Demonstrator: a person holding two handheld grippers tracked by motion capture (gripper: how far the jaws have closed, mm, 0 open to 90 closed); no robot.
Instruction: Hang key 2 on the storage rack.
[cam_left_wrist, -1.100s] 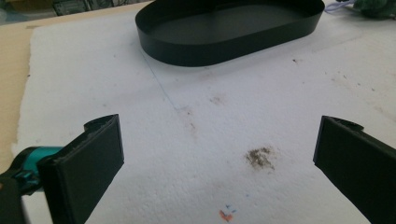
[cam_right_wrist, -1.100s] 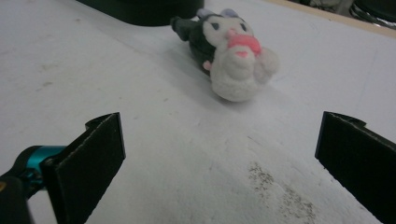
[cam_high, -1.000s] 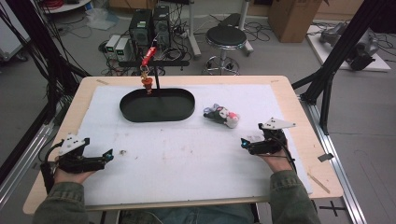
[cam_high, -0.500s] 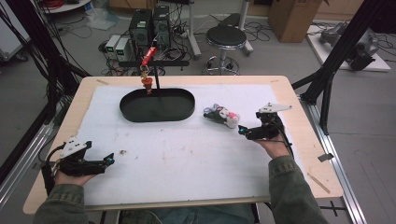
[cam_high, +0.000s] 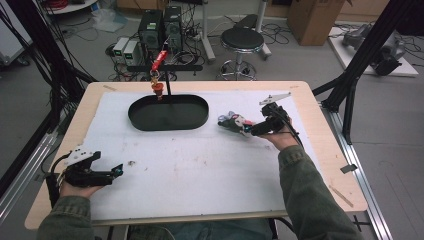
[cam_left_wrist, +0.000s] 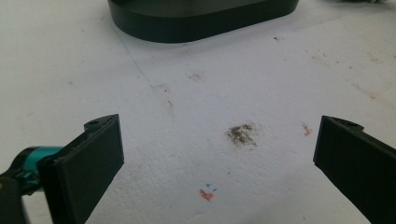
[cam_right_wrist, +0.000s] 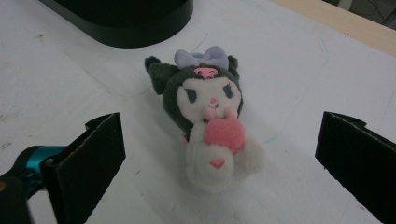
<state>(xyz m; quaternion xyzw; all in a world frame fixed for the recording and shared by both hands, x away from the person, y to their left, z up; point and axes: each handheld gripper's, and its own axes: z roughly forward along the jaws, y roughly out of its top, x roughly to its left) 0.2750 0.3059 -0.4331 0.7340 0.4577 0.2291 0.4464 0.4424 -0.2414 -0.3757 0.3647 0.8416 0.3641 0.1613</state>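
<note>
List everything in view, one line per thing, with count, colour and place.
plush toy: 1, dark grey, white and pink with a lilac bow, lying on the white mat right of the tray, between the right tool's open jaws
oval tray: 1, black, far middle of the mat
stand with hook: 1, black post with red hanging pieces, at the tray's far edge
white mat: 1, stained, covering most of the table
table: 1, light wood
stool: 1, black seat, on the floor beyond the table
cardboard box: 1, brown, floor at far right
left tool: 1, black, open, near left of the mat
right tool: 1, black, open, at the plush toy
</note>
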